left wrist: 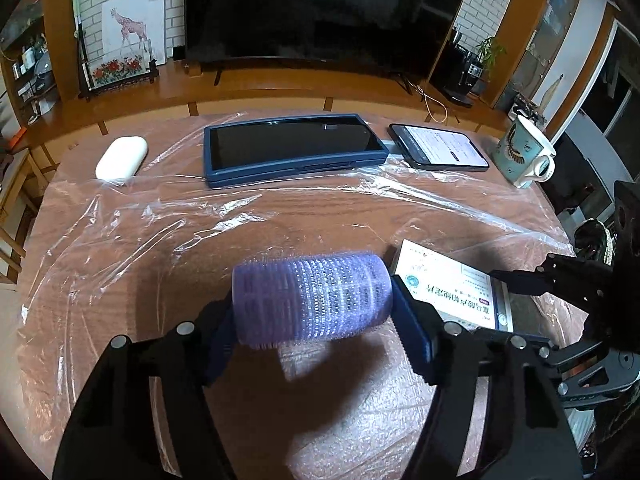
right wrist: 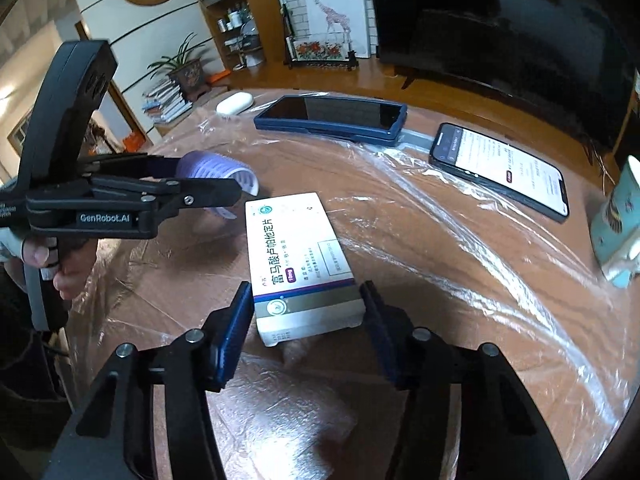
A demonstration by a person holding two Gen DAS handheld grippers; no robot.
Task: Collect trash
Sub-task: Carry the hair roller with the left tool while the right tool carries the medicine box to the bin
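My left gripper [left wrist: 312, 320] is shut on a purple hair roller [left wrist: 312, 296] and holds it end to end a little above the plastic-covered wooden table [left wrist: 320, 216]. The roller also shows in the right wrist view [right wrist: 224, 172], between the left gripper's fingers. A white medicine box [right wrist: 296, 256] lies on the table; it also shows in the left wrist view [left wrist: 448, 284]. My right gripper [right wrist: 308, 312] has its blue pads on both sides of the box's near end and looks shut on it.
A blue-cased tablet [left wrist: 292, 144], a lit phone [left wrist: 440, 148], a white case [left wrist: 120, 158] and a teal mug [left wrist: 524, 152] stand along the far side of the table. A bubble-wrap sheet [right wrist: 280, 412] lies at the near edge. A TV [left wrist: 320, 8] stands behind.
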